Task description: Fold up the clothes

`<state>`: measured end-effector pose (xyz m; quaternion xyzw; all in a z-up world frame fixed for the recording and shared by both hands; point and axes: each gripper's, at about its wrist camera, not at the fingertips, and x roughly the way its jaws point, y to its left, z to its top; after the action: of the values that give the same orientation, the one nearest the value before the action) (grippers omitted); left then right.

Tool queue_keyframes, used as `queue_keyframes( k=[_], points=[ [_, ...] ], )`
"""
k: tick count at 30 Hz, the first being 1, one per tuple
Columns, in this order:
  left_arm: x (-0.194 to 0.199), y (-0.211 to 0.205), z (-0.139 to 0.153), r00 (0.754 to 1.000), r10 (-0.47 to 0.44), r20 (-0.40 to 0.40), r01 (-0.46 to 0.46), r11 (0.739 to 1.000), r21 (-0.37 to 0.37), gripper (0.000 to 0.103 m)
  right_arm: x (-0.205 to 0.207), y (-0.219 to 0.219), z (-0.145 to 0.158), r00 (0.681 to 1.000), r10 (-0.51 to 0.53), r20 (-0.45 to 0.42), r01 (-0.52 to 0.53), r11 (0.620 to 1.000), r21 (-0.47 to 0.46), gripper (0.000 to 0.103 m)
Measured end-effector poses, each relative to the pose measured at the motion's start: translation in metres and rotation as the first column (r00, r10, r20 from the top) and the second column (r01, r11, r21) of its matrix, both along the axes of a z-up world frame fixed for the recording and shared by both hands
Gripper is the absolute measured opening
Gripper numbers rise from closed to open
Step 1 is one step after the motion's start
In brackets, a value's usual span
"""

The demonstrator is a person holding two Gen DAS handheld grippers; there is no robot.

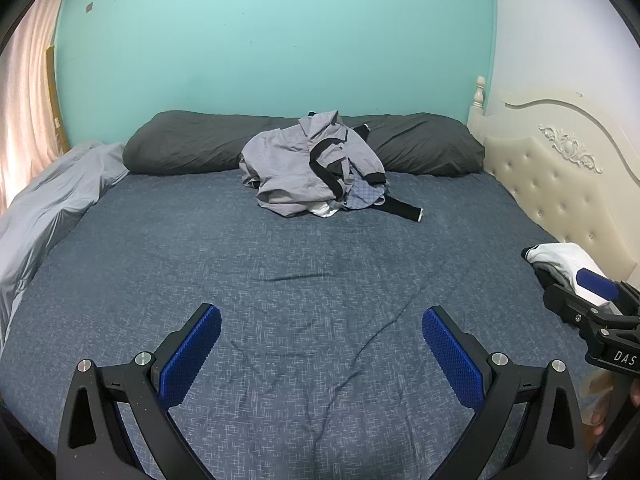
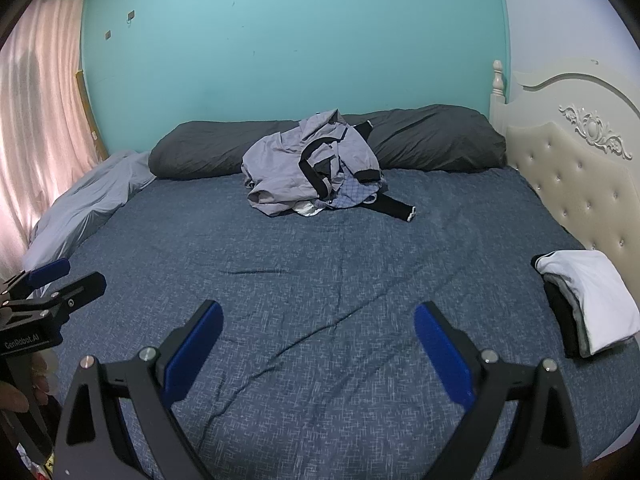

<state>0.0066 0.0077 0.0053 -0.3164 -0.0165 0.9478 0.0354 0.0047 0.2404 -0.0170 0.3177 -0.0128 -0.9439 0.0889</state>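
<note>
A heap of unfolded clothes point(image 1: 312, 168) point(image 2: 310, 170) lies at the far middle of the bed, against the dark pillow; a grey jacket with black trim is on top, with checked and white pieces under it. A folded stack point(image 2: 588, 304) point(image 1: 560, 264), white on top over grey and black, rests at the bed's right side. My left gripper point(image 1: 322, 316) hovers open over the bare blue sheet near the front edge. My right gripper point(image 2: 318, 312) is likewise open over the sheet with nothing between its fingers. Each gripper shows at the edge of the other's view.
A long dark grey pillow point(image 1: 188, 144) runs along the teal wall. A light grey duvet point(image 1: 48, 208) is bunched on the left. A cream tufted headboard point(image 2: 576, 184) borders the right side. Pink curtains point(image 2: 36, 128) hang at far left. A hand point(image 2: 16, 396) holds the left gripper's grip.
</note>
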Motion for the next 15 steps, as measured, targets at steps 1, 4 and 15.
queue_keyframes(
  k=[1,4,15],
  points=[
    [0.0003,-0.0003,-0.0002,1.0,0.0,-0.001,0.0,1.0,0.0,0.103,-0.0002,0.0001,0.0005,1.0,-0.001,0.0,0.001,1.0,0.0,0.097],
    [0.0012,-0.0024,-0.001,1.0,0.001,-0.002,-0.001,1.0,0.002,0.103,-0.0022,-0.0012,0.0048,1.0,-0.002,0.006,0.002,1.0,0.002,0.097],
    [-0.0035,-0.0007,0.0051,1.0,-0.005,-0.002,0.005,1.0,0.001,0.103,-0.0012,0.0017,0.005,1.0,-0.003,-0.001,0.003,1.0,0.0,0.097]
  ],
)
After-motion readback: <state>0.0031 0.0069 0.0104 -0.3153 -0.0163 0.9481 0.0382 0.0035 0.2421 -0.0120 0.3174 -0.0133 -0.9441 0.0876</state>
